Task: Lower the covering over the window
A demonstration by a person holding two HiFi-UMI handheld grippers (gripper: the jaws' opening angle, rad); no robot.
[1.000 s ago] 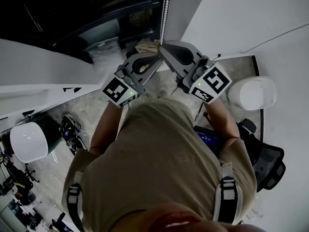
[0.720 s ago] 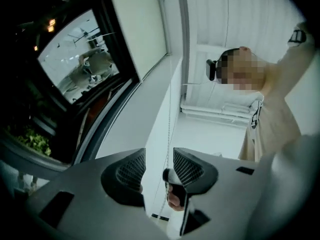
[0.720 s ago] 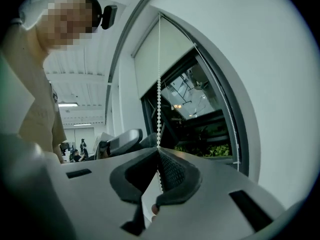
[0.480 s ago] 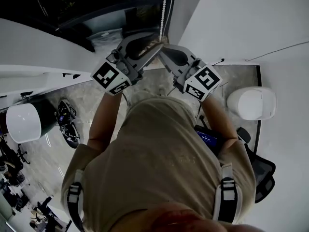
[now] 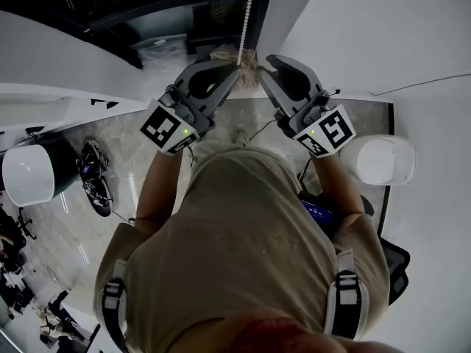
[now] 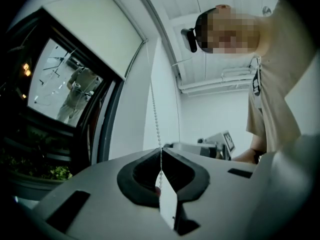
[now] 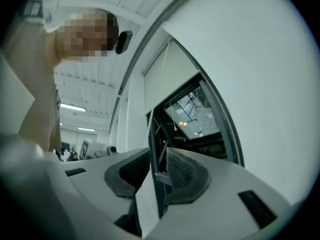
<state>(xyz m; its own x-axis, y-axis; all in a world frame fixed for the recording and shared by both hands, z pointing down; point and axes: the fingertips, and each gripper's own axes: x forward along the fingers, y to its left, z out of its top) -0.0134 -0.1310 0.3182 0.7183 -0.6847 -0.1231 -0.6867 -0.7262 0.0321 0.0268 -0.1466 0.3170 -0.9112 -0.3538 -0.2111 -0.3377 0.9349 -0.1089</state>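
A white bead chain (image 5: 249, 13) hangs beside the dark window (image 6: 60, 79). The pale roller blind (image 6: 95, 29) covers only the top of the glass. My left gripper (image 5: 237, 69) is shut on the chain, and the beads (image 6: 156, 119) run down into its closed pads (image 6: 161, 151). My right gripper (image 5: 263, 68) sits just right of the chain. Its jaws have just been opening and now stand apart (image 7: 157, 156), with nothing pressed between them. In the right gripper view the chain (image 7: 149, 126) hangs along the window frame beyond the tips.
A white wall (image 5: 368, 28) rises at the right. On the floor below are a white round stool (image 5: 383, 160), another white round object (image 5: 26, 175), a black office chair (image 5: 394, 267) and some beige clutter (image 5: 224, 52) near the window's foot.
The right gripper has let go of the chain and shifted right and down, jaws now apart. The left gripper has moved up to the chain and closed on it.
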